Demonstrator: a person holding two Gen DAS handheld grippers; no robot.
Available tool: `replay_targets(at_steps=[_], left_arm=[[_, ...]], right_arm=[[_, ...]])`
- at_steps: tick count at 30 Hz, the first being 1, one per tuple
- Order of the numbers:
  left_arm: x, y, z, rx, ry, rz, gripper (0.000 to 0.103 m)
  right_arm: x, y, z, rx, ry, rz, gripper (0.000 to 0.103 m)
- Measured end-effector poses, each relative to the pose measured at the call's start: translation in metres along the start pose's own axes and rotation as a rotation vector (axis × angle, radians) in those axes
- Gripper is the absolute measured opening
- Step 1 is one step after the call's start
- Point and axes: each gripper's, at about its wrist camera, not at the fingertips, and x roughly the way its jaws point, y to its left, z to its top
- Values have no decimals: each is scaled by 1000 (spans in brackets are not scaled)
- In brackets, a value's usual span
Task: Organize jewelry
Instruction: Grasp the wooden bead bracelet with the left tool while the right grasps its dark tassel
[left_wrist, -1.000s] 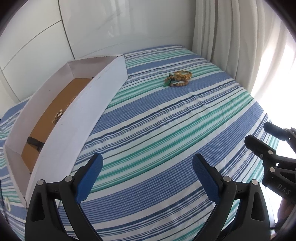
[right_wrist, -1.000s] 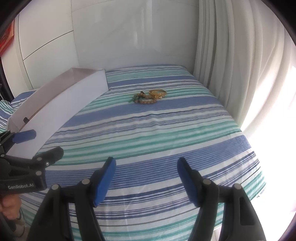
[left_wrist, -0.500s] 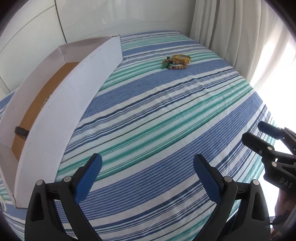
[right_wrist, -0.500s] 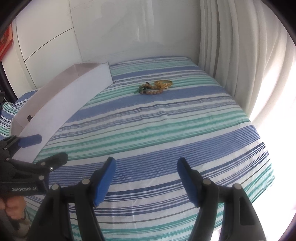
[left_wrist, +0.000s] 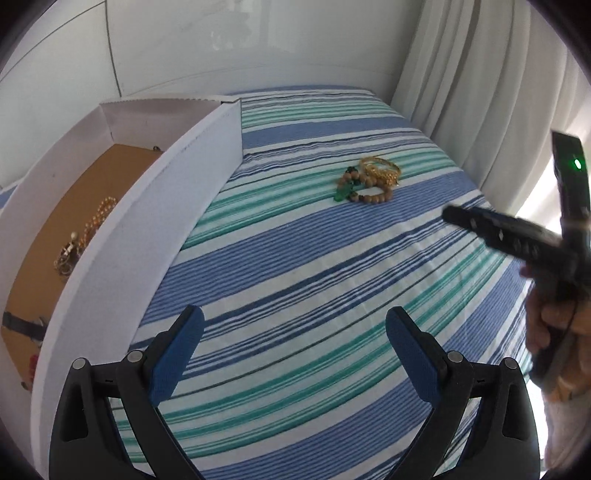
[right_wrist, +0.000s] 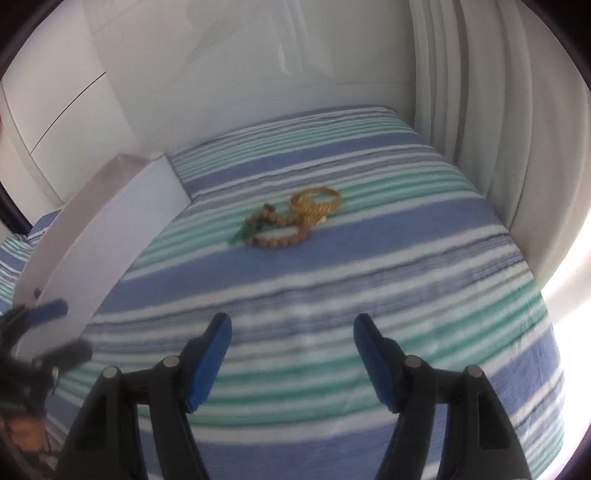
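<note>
A wooden bead bracelet (left_wrist: 371, 192) with a green tassel (left_wrist: 341, 194) and gold bangles (left_wrist: 380, 170) lie together on the striped bedcover, far ahead of both grippers. They also show in the right wrist view: beads (right_wrist: 279, 236), bangles (right_wrist: 316, 203). My left gripper (left_wrist: 295, 328) is open and empty above the cover. My right gripper (right_wrist: 291, 336) is open and empty, nearer the pile. A white box (left_wrist: 155, 229) with a brown floor holds a gold chain (left_wrist: 98, 218) and other small pieces.
The box's long white wall (right_wrist: 107, 240) stands on the left of the bed. White curtains (left_wrist: 480, 92) hang at the right and a white wall panel (right_wrist: 221, 74) runs behind. The right gripper's body (left_wrist: 517, 236) shows in the left wrist view.
Both grippers have moved forward toward the jewelry pile, the right one farther and still blurred by motion. Both stay open and empty.
</note>
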Motion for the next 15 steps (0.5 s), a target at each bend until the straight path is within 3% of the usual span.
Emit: replay_targets(at_steps=[3, 6, 8, 10, 13, 15], left_arm=[[8, 8, -9, -39, 42, -10, 99], [6, 21, -17, -56, 56, 14, 99], [0, 31, -20, -67, 47, 29, 99], [-10, 42, -24, -80, 32, 46, 99], [-27, 56, -28, -94, 2, 57, 99], [-37, 64, -34, -92, -13, 64, 99]], right_arm=[[41, 1, 50, -62, -30, 95, 70], [89, 3, 78, -122, 2, 76, 70], [117, 7, 81, -162, 62, 77, 70], [132, 22, 69, -180, 146, 140, 72], [116, 64, 37, -236, 255, 366, 72], [92, 100, 0, -290, 359, 560, 72]])
